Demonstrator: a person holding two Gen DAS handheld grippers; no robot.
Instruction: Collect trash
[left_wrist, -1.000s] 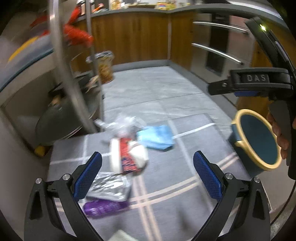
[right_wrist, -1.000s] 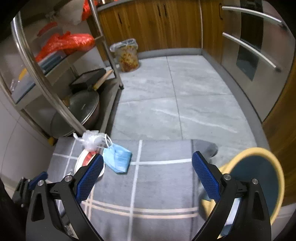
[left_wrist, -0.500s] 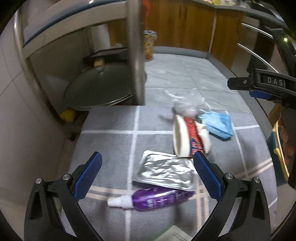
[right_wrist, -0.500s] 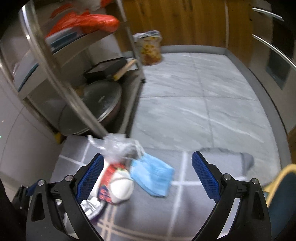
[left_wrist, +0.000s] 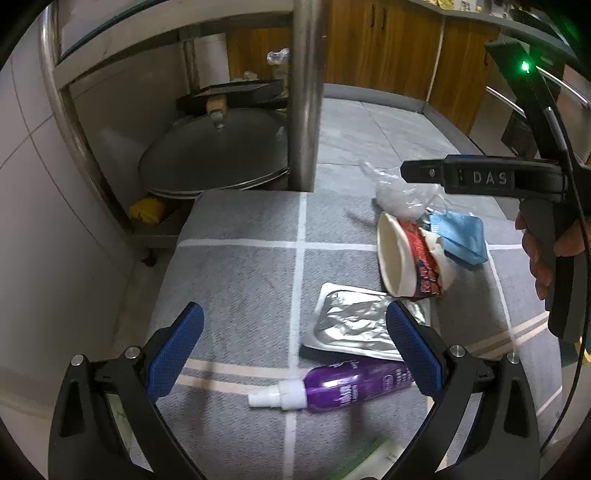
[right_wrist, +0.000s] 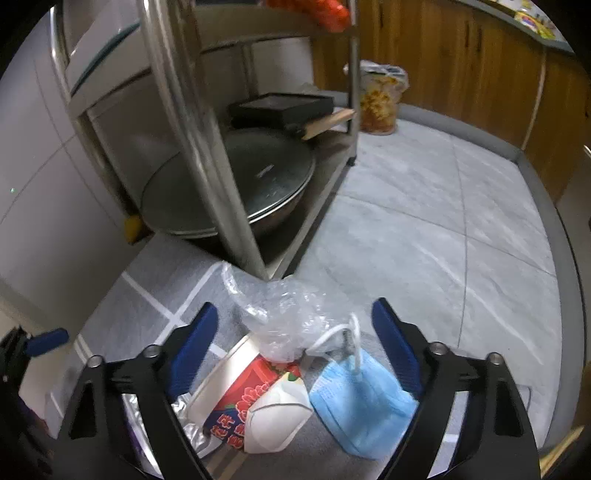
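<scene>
Lying tipped on the mat (left_wrist: 240, 266), empty noodle cup (left_wrist: 402, 258), both tongs (left_wrist: 291, 354) (right_wrist: 295, 347) released, right pair narrowing over crumpled plastic (right_wrist: 280, 314).

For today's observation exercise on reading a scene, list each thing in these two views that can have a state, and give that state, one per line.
Left gripper: open, empty.
Right gripper: open, jaws just closing in, nothing pressed.
Paper cup: on its side, crushed.
Purple spray bottle: lying flat, cap on.
Foil pouch: flat, crumpled.
Blue face mask: folded, on the mat.
Clear plastic bag: crumpled, on the cup.
Pan lid: resting on its pan.
</scene>
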